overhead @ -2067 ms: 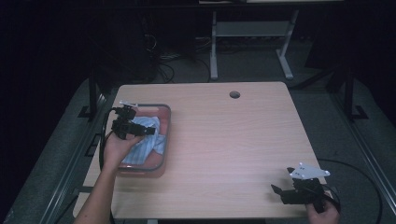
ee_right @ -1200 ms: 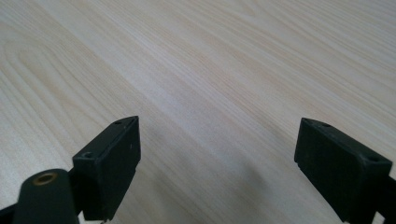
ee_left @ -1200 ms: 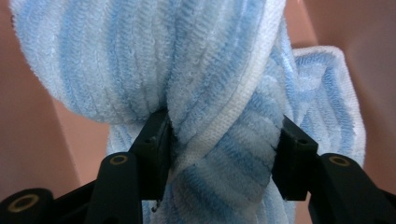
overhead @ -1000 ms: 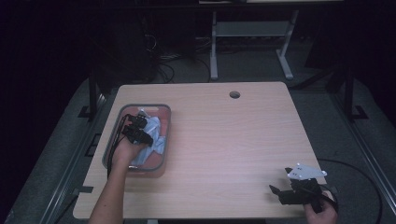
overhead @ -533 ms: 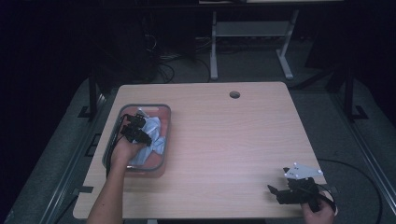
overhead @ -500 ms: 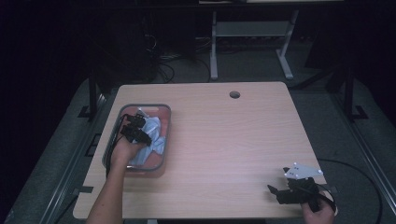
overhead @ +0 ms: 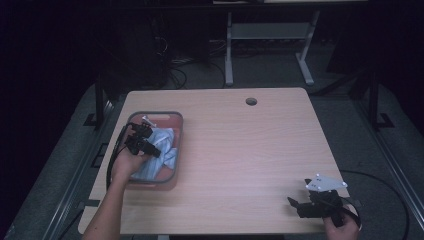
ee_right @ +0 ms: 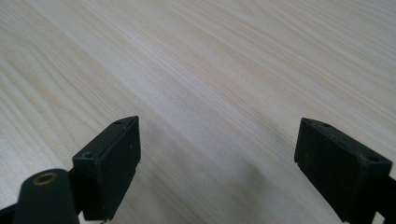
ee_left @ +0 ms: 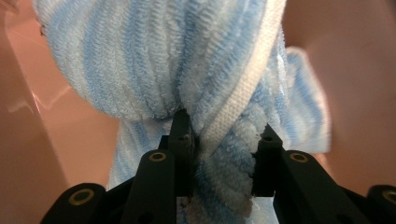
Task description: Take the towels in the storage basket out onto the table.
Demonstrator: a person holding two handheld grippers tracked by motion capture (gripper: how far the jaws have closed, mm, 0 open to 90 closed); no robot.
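The left tool [ee_left: 223, 140] has just been closing and now pinches a bunched fold of the blue-and-white striped towel [ee_left: 187, 60] between its jaws. The towel lies inside the pink bin [overhead: 172, 120] at the counter's [overhead: 250, 150] left side. Well apart, the right tool [ee_right: 217, 154] rests wide open over bare wood near the front right corner.

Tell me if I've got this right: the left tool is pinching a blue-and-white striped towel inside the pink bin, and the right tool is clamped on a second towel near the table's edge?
Not quite. The right tool holds nothing: the right gripper view shows its jaws wide apart over the bare wooden table. The rest stands: the left tool pinches the striped towel in the pink bin.
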